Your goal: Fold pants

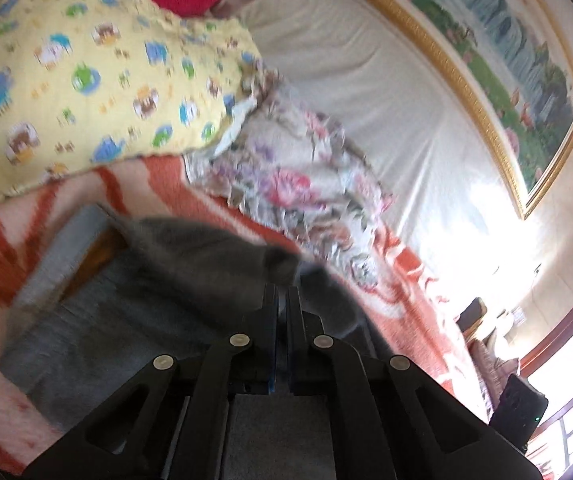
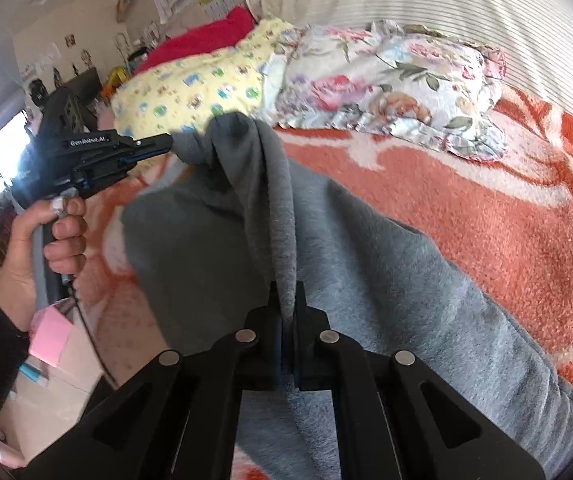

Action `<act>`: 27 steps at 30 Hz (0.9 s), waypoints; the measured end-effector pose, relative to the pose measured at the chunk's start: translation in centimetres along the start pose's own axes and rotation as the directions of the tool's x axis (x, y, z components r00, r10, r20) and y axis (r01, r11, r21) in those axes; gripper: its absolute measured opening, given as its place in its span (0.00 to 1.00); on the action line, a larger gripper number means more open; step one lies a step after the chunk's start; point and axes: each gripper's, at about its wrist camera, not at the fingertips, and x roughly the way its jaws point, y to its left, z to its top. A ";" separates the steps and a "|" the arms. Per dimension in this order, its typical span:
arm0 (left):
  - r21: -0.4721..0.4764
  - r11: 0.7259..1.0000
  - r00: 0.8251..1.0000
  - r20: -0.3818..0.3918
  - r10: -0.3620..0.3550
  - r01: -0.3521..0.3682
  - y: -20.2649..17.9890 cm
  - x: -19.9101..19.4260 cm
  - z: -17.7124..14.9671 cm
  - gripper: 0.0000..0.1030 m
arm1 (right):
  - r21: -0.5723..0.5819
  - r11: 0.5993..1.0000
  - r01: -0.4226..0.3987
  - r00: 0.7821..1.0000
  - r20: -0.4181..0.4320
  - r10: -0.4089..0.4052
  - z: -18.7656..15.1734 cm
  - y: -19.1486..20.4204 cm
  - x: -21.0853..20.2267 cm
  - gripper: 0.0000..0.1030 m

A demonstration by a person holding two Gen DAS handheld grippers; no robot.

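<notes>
Both grippers — left gripper (image 2: pixel 174 142), right gripper (image 2: pixel 286 304) — clamp grey pants (image 2: pixel 386 264) above orange blanket (image 2: pixel 466 208).

White lettering "GenRobot.AI" on side of left gripper (image 2: pixel 168 144), right wrist view; last characters soft, probably ".AI". Left wrist view: no readable text.

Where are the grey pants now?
The grey pants lie on the orange blanket, one edge lifted by the left gripper and right gripper.
</notes>
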 end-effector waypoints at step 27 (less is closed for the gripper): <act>-0.128 0.987 0.982 -0.175 0.078 -0.101 5.5 4.4 -3.3 0.07 | 0.036 0.999 -0.030 1.000 0.007 0.030 -0.5 0.2 -1.4 0.04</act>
